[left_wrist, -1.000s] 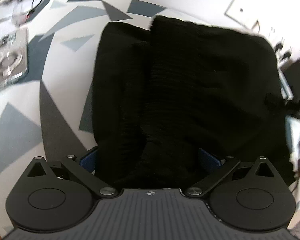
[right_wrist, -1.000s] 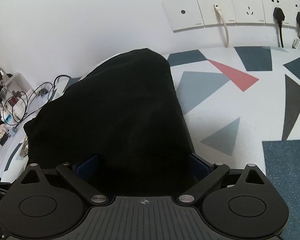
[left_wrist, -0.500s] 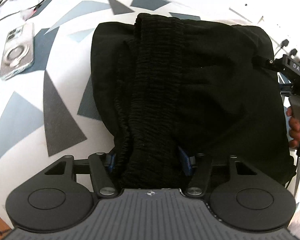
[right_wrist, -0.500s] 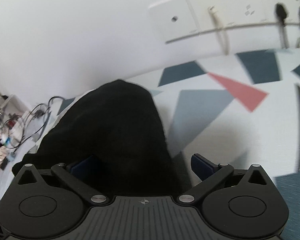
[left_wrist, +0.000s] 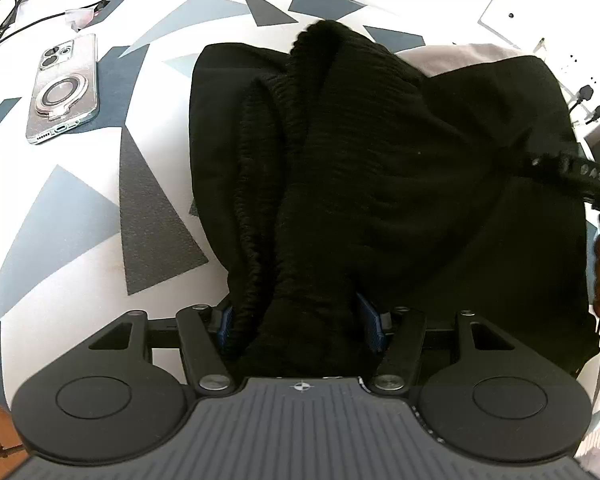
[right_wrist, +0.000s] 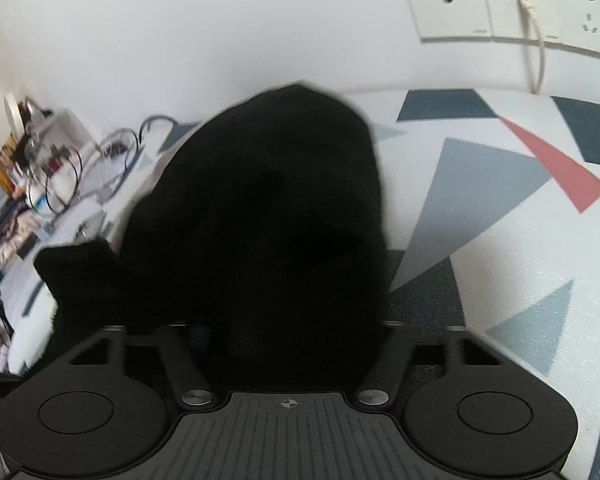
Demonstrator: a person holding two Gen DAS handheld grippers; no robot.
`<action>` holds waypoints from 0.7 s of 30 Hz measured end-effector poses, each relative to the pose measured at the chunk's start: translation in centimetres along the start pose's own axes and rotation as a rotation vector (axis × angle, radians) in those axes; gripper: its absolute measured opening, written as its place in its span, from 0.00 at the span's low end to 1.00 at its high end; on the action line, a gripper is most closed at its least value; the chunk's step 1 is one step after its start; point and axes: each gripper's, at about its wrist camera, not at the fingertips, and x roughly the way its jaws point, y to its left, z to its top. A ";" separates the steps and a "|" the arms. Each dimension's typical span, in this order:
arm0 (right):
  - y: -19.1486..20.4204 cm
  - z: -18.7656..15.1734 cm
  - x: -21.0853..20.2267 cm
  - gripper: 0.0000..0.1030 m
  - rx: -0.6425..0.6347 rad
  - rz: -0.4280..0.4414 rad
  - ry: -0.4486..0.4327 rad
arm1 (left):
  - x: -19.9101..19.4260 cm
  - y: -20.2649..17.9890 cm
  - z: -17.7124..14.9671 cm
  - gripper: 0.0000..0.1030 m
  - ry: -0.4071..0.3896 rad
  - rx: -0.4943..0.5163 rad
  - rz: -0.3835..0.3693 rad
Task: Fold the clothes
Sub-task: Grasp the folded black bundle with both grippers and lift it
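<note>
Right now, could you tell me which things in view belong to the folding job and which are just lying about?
Part of the job:
- black garment
- left gripper, shut on its ribbed edge
- right gripper, jaws closing on the cloth

Just lying about:
- phone
- cables
- wall sockets
- patterned table cover

The left gripper (left_wrist: pixel 300 326), at lower centre of its frame, is pinching black cloth (left_wrist: pixel 339 168) between its 2 pads. The right gripper (right_wrist: pixel 290 334) is closing on the cloth, its pads hidden.
</note>
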 end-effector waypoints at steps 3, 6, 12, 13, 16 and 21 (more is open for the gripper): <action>-0.6 0.3 -1.2 0.32 0.108 0.039 -0.014 | -0.5 0.3 -0.4 0.58 -0.006 0.014 0.004; -1.3 0.5 -1.1 0.44 0.164 0.059 0.006 | -0.9 0.7 -1.0 0.60 -0.006 0.017 0.005; -0.4 0.8 1.2 0.84 0.034 -0.047 0.027 | -0.4 1.1 -0.1 0.72 -0.018 0.028 -0.006; -0.6 0.8 1.7 0.90 0.049 -0.035 0.026 | -0.4 1.0 -0.2 0.75 -0.022 0.045 -0.003; 0.2 0.5 2.6 0.92 0.032 -0.054 0.007 | -0.1 0.4 -0.4 0.88 -0.028 0.109 -0.006; 2.7 -0.2 1.5 0.44 0.016 -0.099 -0.043 | -0.5 -0.7 0.7 0.48 -0.080 0.158 -0.015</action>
